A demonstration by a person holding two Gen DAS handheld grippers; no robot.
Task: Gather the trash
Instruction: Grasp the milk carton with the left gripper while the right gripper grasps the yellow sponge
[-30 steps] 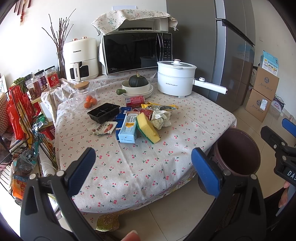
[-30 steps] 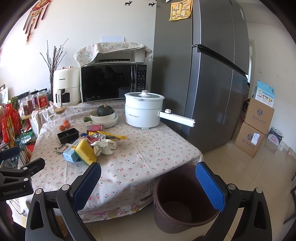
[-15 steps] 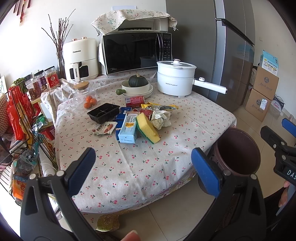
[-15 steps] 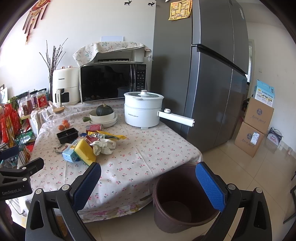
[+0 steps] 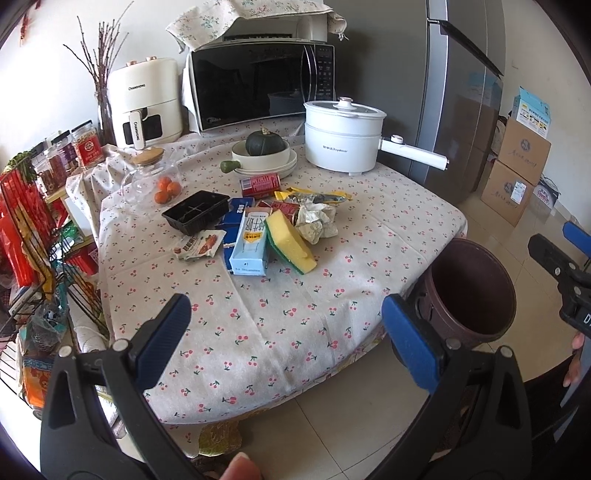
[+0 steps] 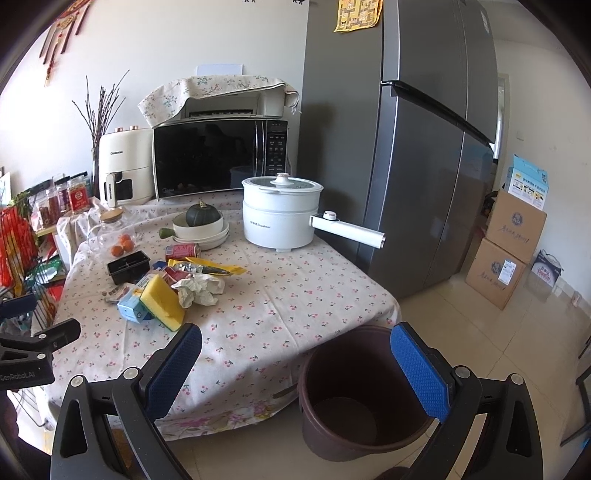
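Cherry-print table near edge bare, bin beside corner, left gripper and right gripper spread, empty

Right tool spread wide, brown bin below, trash pile on table

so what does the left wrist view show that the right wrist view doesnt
Only left wrist: the snack packet in full beside the tray, and a fingertip at the bottom edge. Only right wrist: the yellow poster on the fridge, and the bin floor. Both: the sponge, carton, crumpled paper, pot, and open grippers, left and right.
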